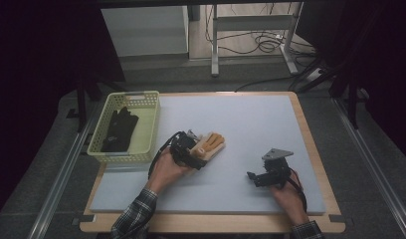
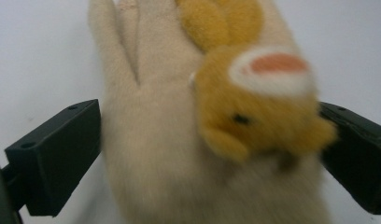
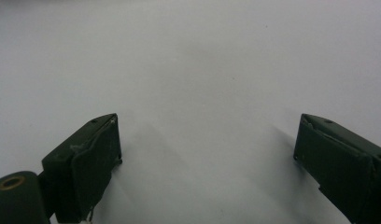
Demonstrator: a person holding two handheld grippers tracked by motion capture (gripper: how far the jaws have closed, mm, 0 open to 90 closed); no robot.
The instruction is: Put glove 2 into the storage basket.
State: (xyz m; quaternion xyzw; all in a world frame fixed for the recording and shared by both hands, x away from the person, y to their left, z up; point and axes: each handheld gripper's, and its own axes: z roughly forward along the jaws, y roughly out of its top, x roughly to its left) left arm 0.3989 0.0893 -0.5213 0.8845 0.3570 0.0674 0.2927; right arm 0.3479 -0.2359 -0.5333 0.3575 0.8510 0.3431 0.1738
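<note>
The left gripper (image 1: 193, 152) has its jaws wide apart on both sides of a beige glove (image 1: 209, 144) – they stand just beside the fabric, and I cannot tell if they press it. The glove lies on the grey mat (image 1: 251, 124), near the yellow basket (image 1: 141, 149) holding a black glove (image 1: 119, 129). The left gripper view shows an orange plush animal (image 2: 258, 107) sewn on the glove. The right gripper (image 1: 255, 178) – jaws apart, empty – hovers over bare mat. Cables lie on the floor behind.
</note>
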